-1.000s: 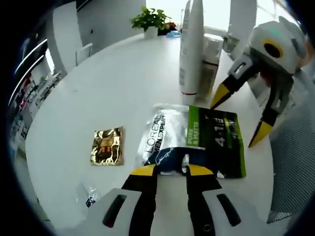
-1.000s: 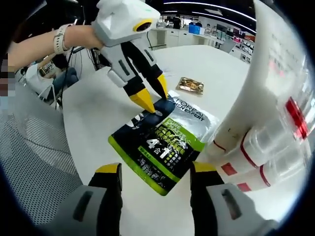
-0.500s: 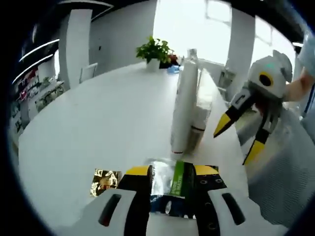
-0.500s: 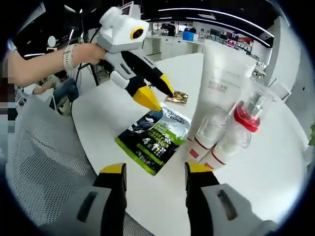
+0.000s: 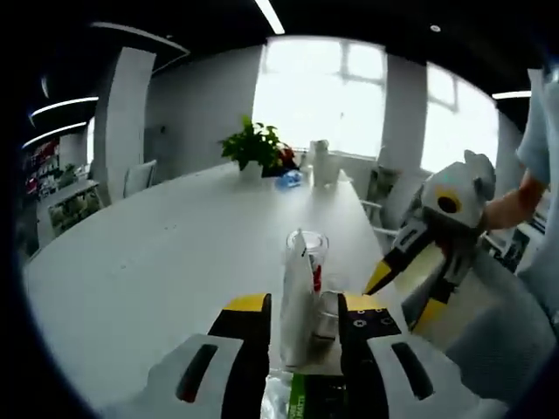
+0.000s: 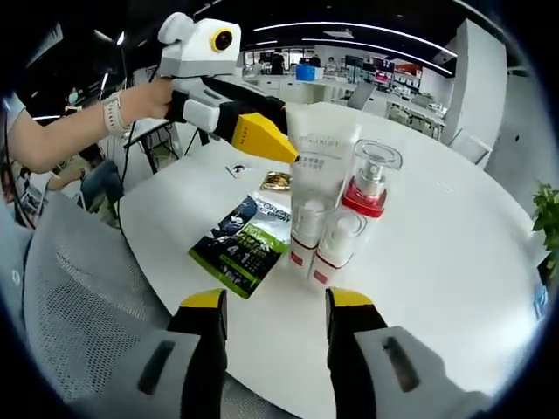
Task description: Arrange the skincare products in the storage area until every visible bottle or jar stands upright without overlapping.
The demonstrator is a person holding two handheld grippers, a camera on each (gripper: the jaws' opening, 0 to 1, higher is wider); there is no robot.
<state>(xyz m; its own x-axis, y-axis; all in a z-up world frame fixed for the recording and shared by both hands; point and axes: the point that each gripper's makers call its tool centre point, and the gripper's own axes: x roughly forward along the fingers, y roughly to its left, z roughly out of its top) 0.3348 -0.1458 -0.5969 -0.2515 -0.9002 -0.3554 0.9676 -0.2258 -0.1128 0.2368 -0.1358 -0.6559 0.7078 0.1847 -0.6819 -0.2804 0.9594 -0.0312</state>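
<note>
White is the round table that carries everything we see. In the left gripper view, the left gripper rises from the bottom with its yellow-tipped jaws apart and nothing held between them. Seen through the gap stands the cluster of skincare products: a white tube upright, with a clear-capped bottle just behind it, near the table's right edge. A sliver of the green-and-black sachet lies flat at the near edge, below the jaws. At the far edge we make out a potted plant and a few small items beside it (too small to name). The right gripper comes in from the right, held in a hand, jaws apart and empty, beyond the table's right edge.

In the right gripper view, the right gripper has its jaws wide apart, holding nothing, above the near edge of the table. The white tube stands upright, touching a red-collared pump bottle and two smaller white bottles in front, all upright and packed close. The sachet lies flat just left of them, towards the near edge. Behind it lies a small gold packet. The left gripper reaches in from the left, its yellow tip just beside the tube's top; whether it touches we cannot tell. A grey mesh chair sits by the near left edge.
</note>
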